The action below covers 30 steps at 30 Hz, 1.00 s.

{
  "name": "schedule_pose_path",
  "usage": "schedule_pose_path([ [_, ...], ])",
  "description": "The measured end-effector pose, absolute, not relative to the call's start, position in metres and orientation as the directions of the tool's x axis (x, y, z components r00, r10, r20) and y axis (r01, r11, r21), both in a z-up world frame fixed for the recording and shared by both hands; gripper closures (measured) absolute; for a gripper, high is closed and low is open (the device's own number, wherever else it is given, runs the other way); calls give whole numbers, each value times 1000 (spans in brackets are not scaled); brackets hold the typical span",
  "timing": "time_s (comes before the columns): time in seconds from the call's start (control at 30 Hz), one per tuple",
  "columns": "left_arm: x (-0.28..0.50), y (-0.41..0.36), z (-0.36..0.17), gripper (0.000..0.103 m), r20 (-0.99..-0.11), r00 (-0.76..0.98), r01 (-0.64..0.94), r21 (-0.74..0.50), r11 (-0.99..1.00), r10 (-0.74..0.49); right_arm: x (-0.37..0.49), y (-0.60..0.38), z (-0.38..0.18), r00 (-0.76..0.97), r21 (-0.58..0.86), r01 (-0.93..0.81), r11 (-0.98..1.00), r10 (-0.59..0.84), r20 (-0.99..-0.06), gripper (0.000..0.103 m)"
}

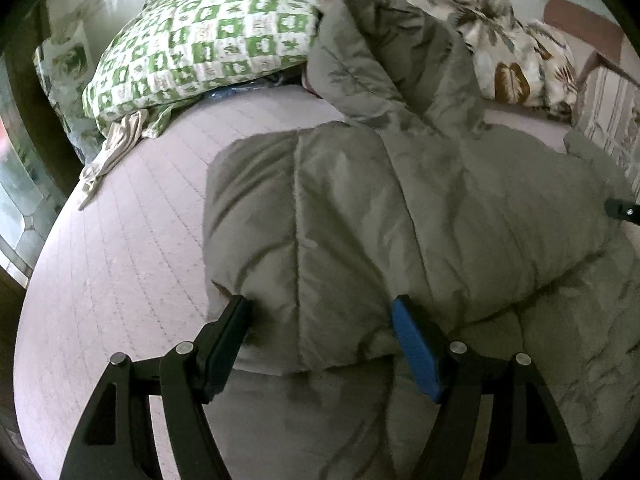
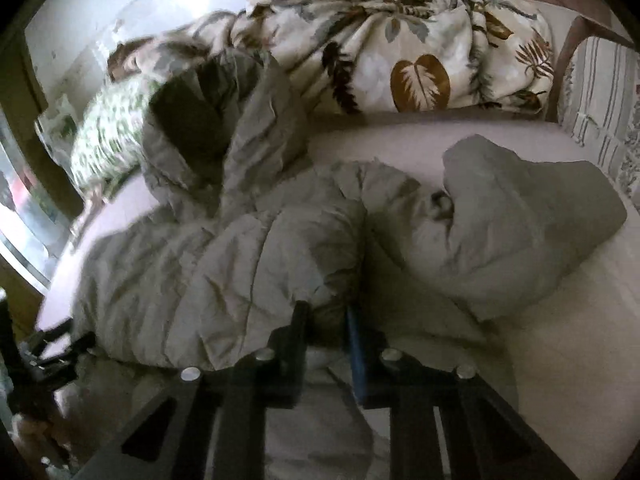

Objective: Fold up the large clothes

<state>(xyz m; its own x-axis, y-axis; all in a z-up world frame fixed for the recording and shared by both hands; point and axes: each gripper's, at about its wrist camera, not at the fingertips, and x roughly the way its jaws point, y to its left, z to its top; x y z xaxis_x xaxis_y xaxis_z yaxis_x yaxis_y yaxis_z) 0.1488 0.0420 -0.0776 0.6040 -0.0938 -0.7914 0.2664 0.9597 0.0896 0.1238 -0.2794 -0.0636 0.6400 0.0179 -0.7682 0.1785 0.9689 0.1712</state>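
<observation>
A large grey-green puffer jacket (image 1: 400,208) lies partly folded on the bed, its hood toward the pillow. My left gripper (image 1: 322,306) is open, its fingers on either side of the jacket's folded near edge. In the right wrist view the jacket (image 2: 224,264) lies bunched, with a sleeve (image 2: 532,216) spread to the right. My right gripper (image 2: 326,312) is shut on a fold of the jacket's near edge. The left gripper shows at the lower left of the right wrist view (image 2: 56,344). The right gripper's tip shows at the right edge of the left wrist view (image 1: 622,210).
The bed has a pinkish quilted sheet (image 1: 132,248). A green-checked pillow (image 1: 200,48) and a leaf-print duvet (image 2: 400,40) lie at the back. A wooden chair with a striped cushion (image 2: 600,92) stands at the right. A window (image 1: 16,184) is at the left.
</observation>
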Motion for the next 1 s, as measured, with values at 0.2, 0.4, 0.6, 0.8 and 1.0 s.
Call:
schedule_pose_path([
  [0.2, 144, 40, -72, 29, -808, 584, 261, 96, 961, -78, 126, -282, -92, 571, 157, 203, 966, 14, -821, 79],
  [0.4, 124, 33, -52, 29, -790, 605, 266, 89, 960, -95, 104, -300, -64, 638, 211, 242, 947, 8, -770, 7],
  [0.6, 117, 4, -35, 29, -768, 631, 294, 107, 950, -109, 84, -330, -48, 656, 236, 273, 933, -2, -755, 7],
  [0.8, 118, -14, -27, 29, -776, 612, 299, 48, 953, -153, 53, -405, -52, 666, 279, 384, 880, -55, -744, 7],
  [1.0, 124, -18, -35, 28, -781, 611, 261, 48, 964, -127, 34, -508, -91, 577, 299, 583, 755, -127, -806, 8],
])
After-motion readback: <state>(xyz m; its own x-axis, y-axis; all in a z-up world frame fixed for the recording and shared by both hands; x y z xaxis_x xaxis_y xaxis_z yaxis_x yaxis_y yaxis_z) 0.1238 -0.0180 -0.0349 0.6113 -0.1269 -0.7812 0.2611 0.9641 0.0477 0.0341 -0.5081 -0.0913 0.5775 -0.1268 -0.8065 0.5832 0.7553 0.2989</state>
